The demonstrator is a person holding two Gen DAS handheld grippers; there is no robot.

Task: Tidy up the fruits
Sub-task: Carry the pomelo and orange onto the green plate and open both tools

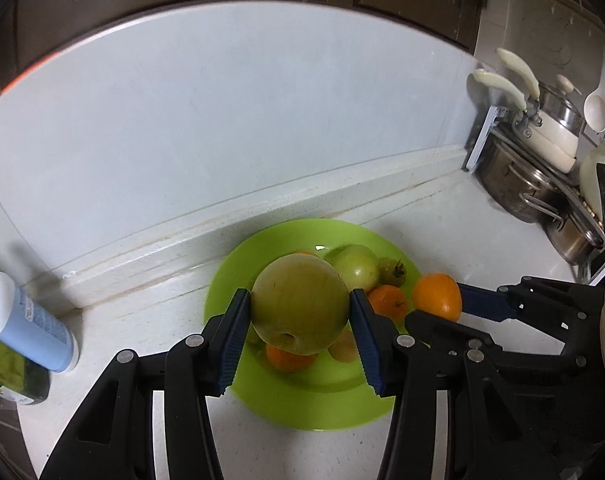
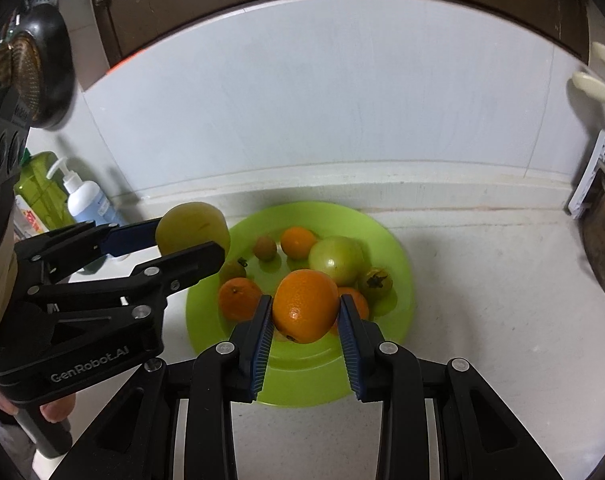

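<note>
My left gripper [image 1: 300,308] is shut on a large yellow-green apple [image 1: 300,304] and holds it above the lime green plate [image 1: 230,276]. My right gripper [image 2: 305,312] is shut on an orange [image 2: 305,306], also above the plate [image 2: 398,248]. On the plate lie a green apple [image 2: 336,260], a small green persimmon [image 2: 376,283], several oranges [image 2: 238,298] and a small brownish fruit [image 2: 265,248]. In the right wrist view the left gripper [image 2: 190,240] with its apple [image 2: 192,228] hangs over the plate's left rim. In the left wrist view the right gripper [image 1: 438,308] and its orange [image 1: 438,296] are at the plate's right.
The plate sits on a white counter [image 2: 482,300] against a pale backsplash. A blue-white pump bottle [image 2: 84,200] and a green bottle [image 2: 40,192] stand at the left. Steel pots and a dish rack [image 1: 542,168] stand at the right. Dark cabinets hang above.
</note>
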